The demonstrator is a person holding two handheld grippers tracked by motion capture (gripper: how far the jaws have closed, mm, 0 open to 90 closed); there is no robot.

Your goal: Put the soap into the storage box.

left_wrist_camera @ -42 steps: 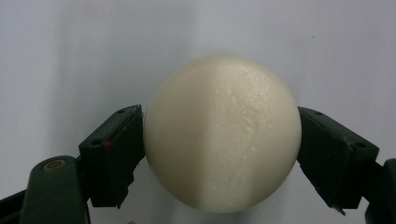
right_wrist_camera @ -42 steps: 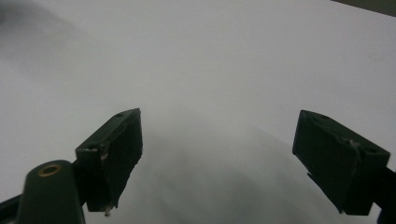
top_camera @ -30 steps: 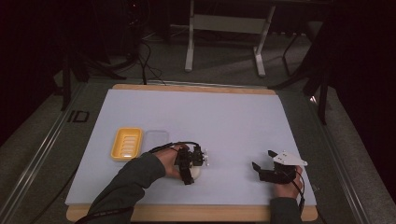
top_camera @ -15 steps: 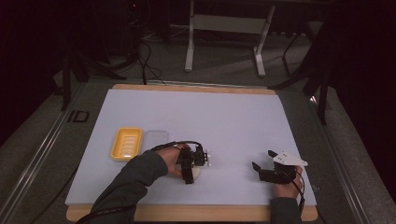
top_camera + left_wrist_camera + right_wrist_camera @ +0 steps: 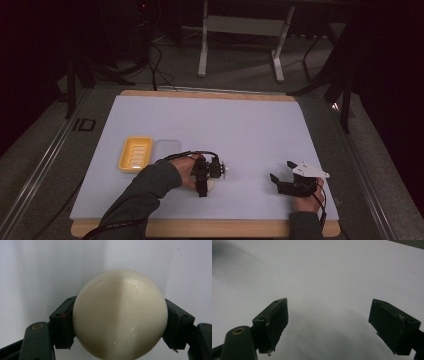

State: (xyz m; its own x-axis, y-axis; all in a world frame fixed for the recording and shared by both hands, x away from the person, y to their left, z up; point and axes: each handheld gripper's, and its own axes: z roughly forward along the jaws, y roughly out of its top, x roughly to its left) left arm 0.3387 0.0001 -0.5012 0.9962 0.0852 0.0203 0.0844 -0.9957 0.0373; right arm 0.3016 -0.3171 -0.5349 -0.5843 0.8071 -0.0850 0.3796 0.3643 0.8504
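The soap (image 5: 120, 315) lies near the tabletop's (image 5: 250, 125) front edge, pinched between the left gripper's (image 5: 212, 179) just-closing fingers (image 5: 62, 325). They should squeeze its widest sides evenly before lifting. The right gripper's (image 5: 282, 181) fingers (image 5: 273, 322) are spread, empty.

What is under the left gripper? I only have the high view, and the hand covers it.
Observer: A cream rounded bar sits between the jaws of the left gripper, as the left gripper view shows.
Operator: Is it gripped?
Observer: The jaws have just been closing, and both pads touch its sides.
Operator: And the right one?
Observer: The right gripper stands open over the white table, with nothing between its jaws.
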